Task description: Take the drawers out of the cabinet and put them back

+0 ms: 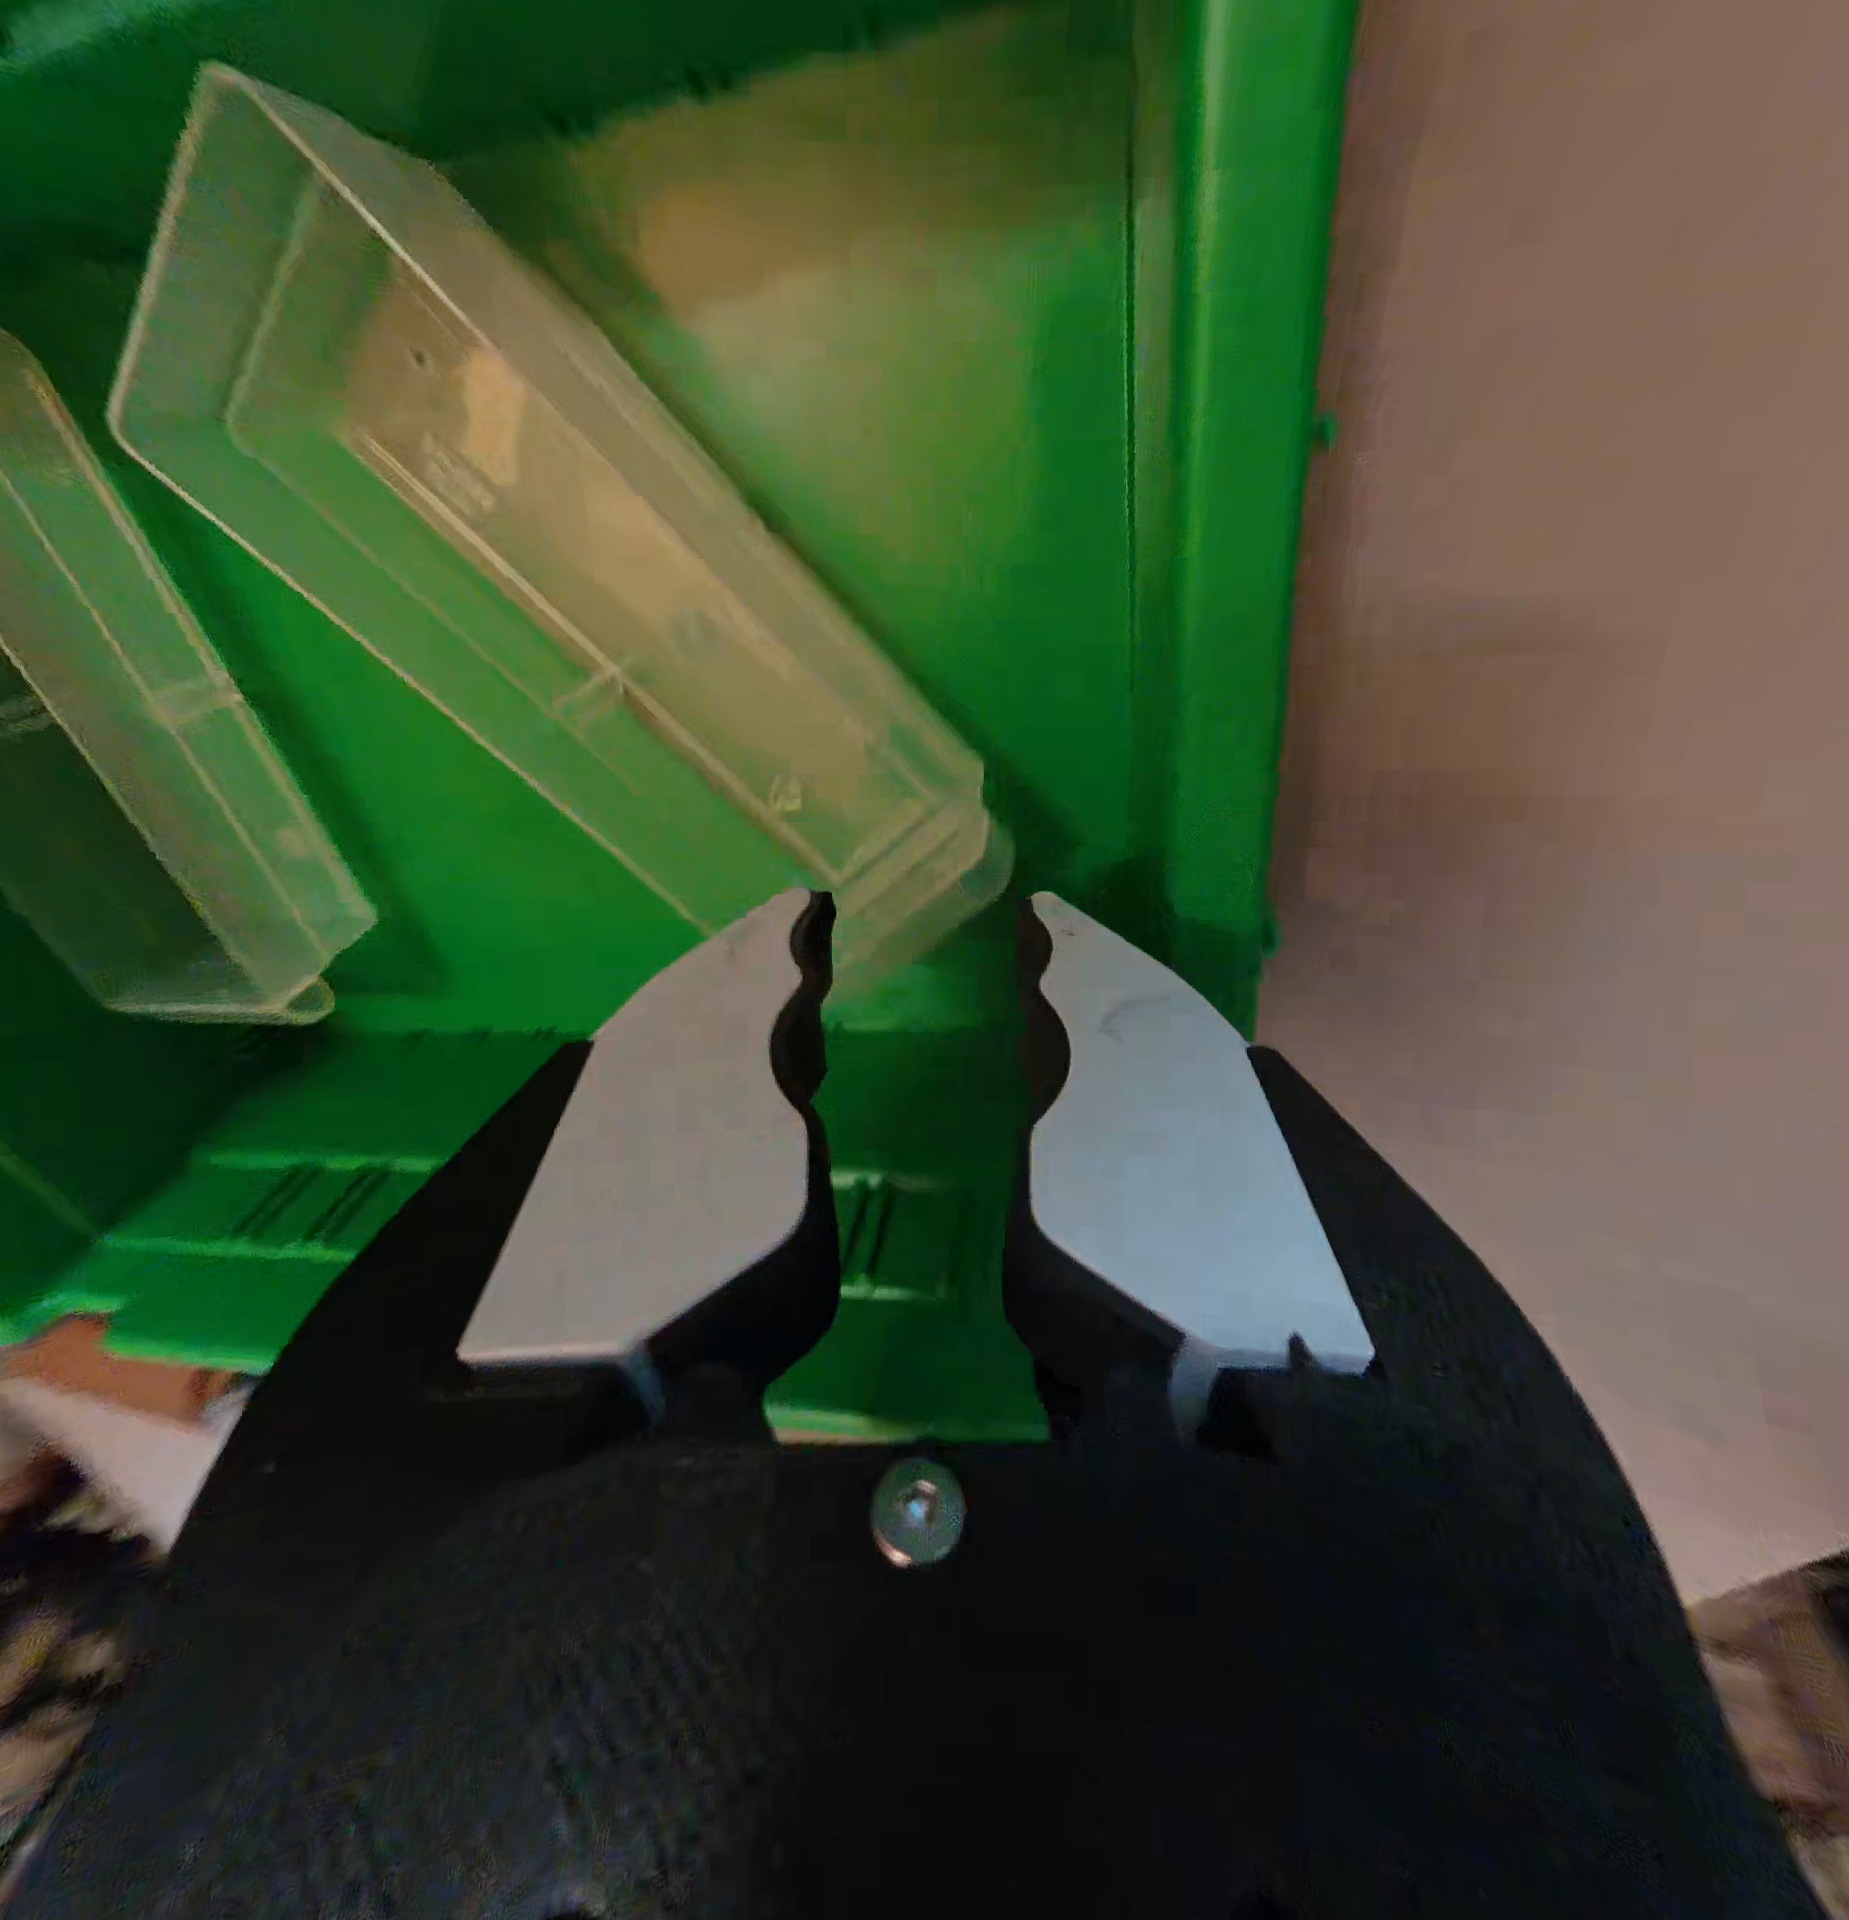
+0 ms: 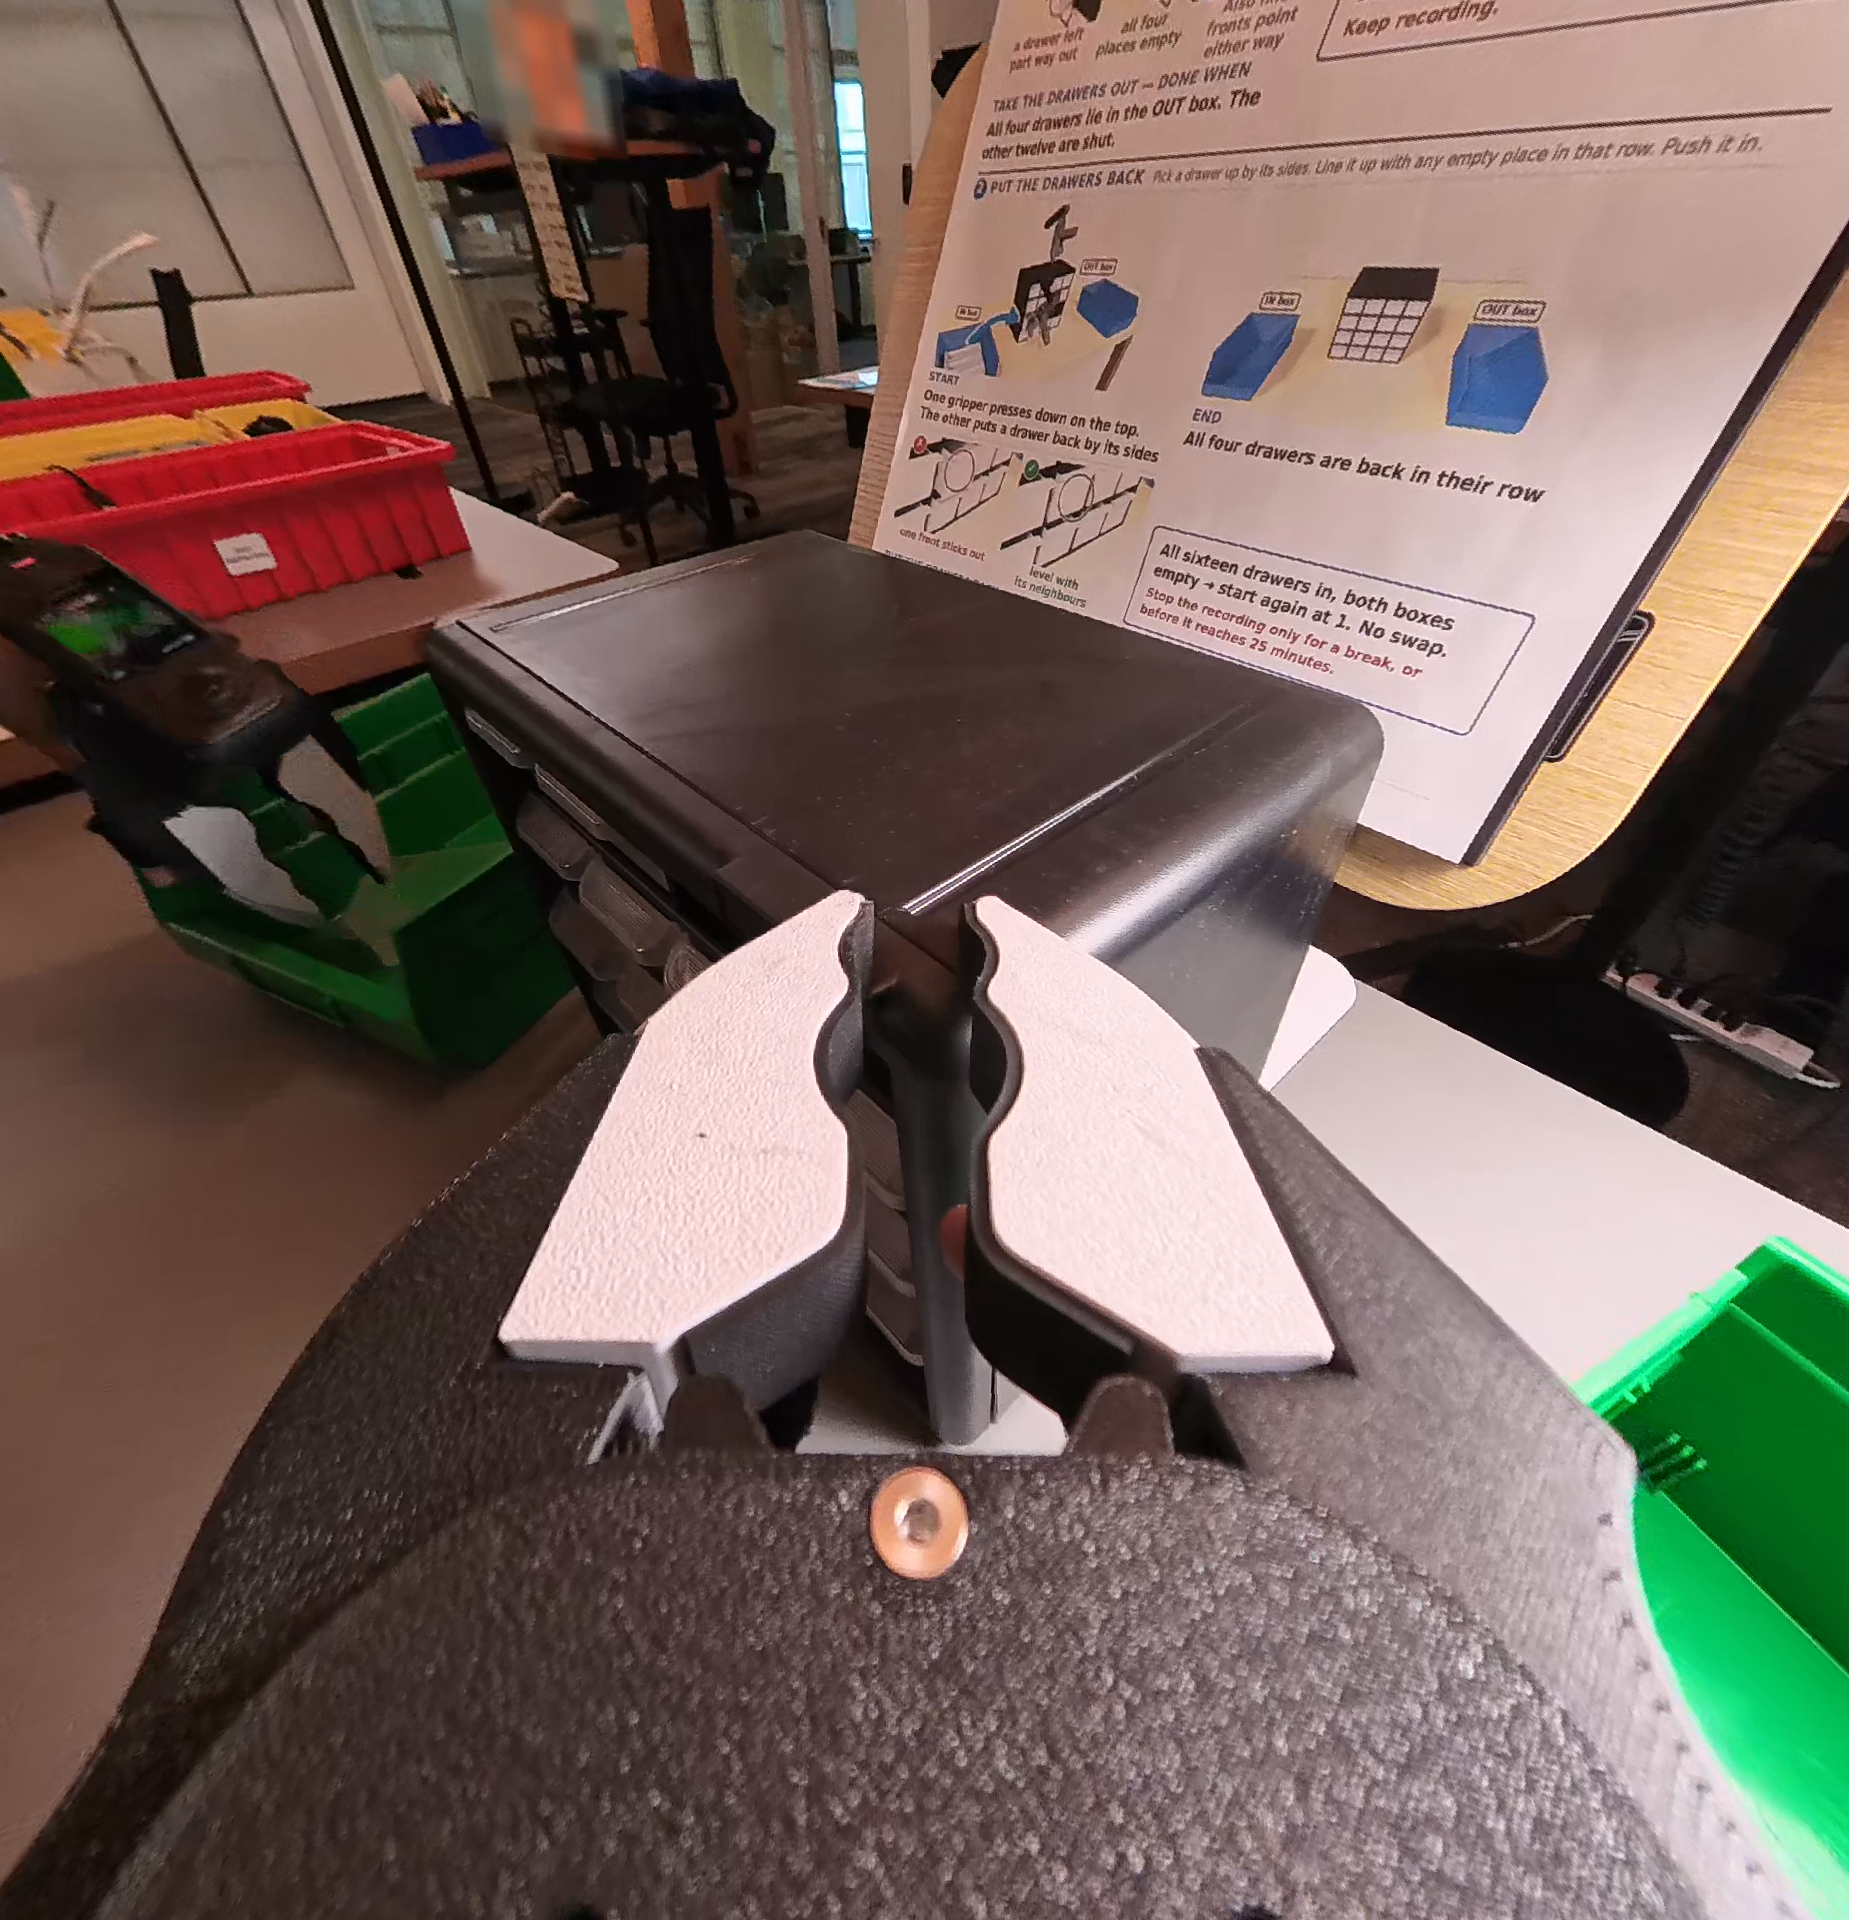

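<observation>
A: Starting nearest: what is the left tool (image 1: 925, 904) doing over the green plastic bin (image 1: 1190, 520)?

B: It is hovering with its grey fingers (image 1: 681, 1143) spread, gripping nothing. The handle end of the nearer clear plastic drawer (image 1: 546, 540) is lying right at the fingertips, partly in the gap, so I judge it is lining up to take that drawer by its sides.

A: Which way is that drawer running?

B: Its long axis is slanting from the tool's tips up and away to the left, handle lip toward the tool. A second clear drawer (image 1: 141, 727) is lying just beside it on the left, roughly parallel. Both are resting loose in the bin, not in the cabinet.

A: And the right tool (image 2: 918, 909)?

B: Its fingers are standing a narrow gap apart, pinching nothing, tips at the near top corner of the black plastic drawer cabinet (image 2: 878, 707). It is probably steadying the cabinet; whether it is actually touching, I cannot tell.

A: Farther off?

B: The cabinet is sitting on the pale worktop (image 2: 1522, 1174), its drawer fronts facing left toward the bin. Another green bin (image 2: 1782, 1475) is sitting at the right, an instruction poster (image 2: 1419, 364) is leaning behind the cabinet, and red and yellow trays (image 2: 276, 499) are sitting on a far table.
</observation>
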`<state>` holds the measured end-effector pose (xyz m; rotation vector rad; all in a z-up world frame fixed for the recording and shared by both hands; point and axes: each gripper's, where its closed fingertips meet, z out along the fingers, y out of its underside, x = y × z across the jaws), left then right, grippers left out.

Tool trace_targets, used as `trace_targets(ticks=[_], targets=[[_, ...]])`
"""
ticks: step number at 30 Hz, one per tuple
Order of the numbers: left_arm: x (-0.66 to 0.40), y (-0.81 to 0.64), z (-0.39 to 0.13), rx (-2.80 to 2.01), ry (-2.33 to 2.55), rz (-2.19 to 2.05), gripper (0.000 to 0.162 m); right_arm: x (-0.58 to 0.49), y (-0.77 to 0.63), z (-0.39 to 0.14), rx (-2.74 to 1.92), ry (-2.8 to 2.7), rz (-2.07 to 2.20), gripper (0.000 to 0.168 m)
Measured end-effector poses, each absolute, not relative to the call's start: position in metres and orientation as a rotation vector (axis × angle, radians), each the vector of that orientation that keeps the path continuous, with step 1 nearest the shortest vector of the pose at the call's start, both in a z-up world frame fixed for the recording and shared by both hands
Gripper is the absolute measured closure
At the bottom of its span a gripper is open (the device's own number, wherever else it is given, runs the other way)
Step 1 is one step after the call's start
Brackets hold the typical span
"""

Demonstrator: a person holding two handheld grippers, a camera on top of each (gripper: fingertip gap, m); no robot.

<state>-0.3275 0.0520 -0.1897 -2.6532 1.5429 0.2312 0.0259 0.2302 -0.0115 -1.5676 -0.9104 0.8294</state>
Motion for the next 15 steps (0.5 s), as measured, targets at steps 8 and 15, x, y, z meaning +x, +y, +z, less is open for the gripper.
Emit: trace_targets(ticks=[8, 15], targets=[[-0.362, 0.05, -0.196, -2.517, 1.904, 0.603, 0.125, 0.024, 0.229, -0.012, -1.555, -0.922, 0.813, 0.151], [-0.354, 0.057, -0.197, -2.477, 1.823, 0.64, 0.143, 0.024, 0.229, -0.012, -1.551, -0.919, 0.828, 0.151]])
